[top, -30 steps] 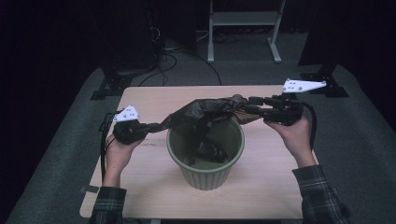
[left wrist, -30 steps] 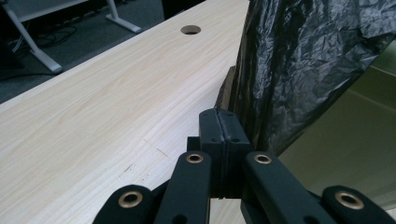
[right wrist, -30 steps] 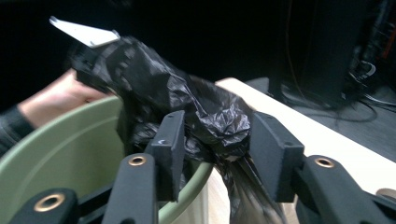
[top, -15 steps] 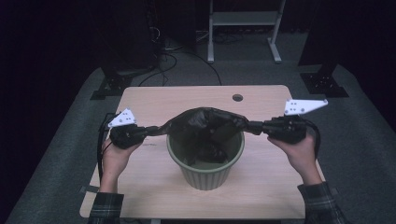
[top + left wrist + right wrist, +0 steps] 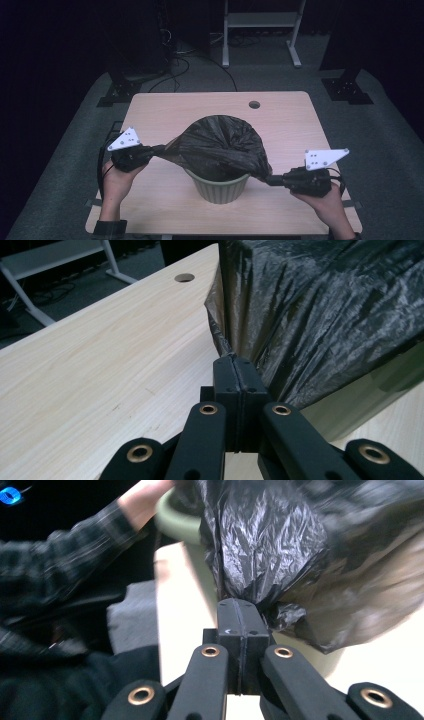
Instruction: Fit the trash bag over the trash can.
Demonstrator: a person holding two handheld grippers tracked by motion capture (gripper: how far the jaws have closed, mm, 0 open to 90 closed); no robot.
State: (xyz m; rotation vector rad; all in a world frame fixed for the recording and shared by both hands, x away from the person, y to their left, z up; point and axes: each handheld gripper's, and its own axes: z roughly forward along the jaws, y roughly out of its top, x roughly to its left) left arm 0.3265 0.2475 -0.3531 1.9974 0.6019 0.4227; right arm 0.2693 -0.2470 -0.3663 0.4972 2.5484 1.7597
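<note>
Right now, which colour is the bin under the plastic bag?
Pale green. The bin shows best in the high view, below the black bag.

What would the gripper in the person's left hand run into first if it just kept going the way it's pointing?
The left gripper points toward the table's middle, jaws shut on the black bag. Going straight on, it would likely push into that bag, then the green bin under it, though depth is hard to judge.

hidden: green bin (image 5: 220,187) mouth under black bag (image 5: 220,147) | blurred: sleeve (image 5: 60,565), right gripper view
</note>
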